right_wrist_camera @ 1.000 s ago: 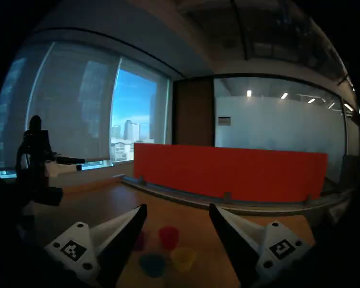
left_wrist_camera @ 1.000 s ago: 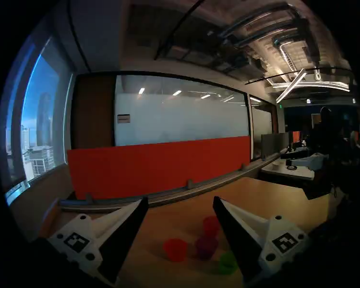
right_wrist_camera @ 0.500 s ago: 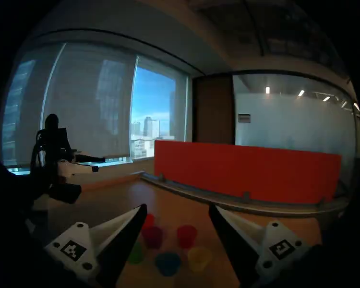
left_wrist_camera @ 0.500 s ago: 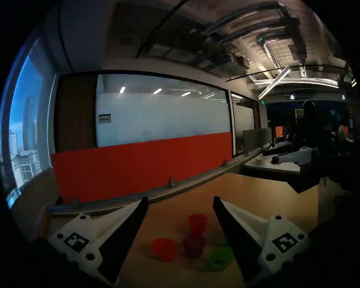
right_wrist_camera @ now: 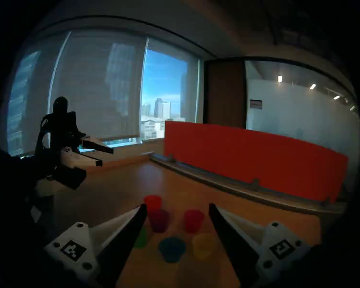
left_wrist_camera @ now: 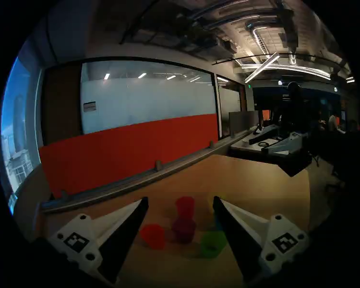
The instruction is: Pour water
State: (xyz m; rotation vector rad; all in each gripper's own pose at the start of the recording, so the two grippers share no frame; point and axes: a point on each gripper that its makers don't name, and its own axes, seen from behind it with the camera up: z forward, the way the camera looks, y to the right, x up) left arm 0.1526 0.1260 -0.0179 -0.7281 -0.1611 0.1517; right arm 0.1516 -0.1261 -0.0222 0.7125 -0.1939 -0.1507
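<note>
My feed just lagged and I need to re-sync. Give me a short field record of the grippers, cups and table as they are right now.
left gripper: open, holding nothing, aimed at the cups
right gripper: open, holding nothing, aimed at the cups
cups: six, upright, clustered
colours: far red cup, purple cup, near red cup, green cup, blue cup, yellow cup
cup contents: cannot tell
table: wooden
divider: orange-red panel along the table's far edge

- Far red cup [right_wrist_camera: 152, 202], near red cup [right_wrist_camera: 193, 220], purple cup [right_wrist_camera: 159, 220]: upright, clustered at the back.
- Green cup [right_wrist_camera: 141, 238], blue cup [right_wrist_camera: 172, 248], yellow cup [right_wrist_camera: 203, 245]: upright, front row on wooden table [right_wrist_camera: 117, 187].
</note>
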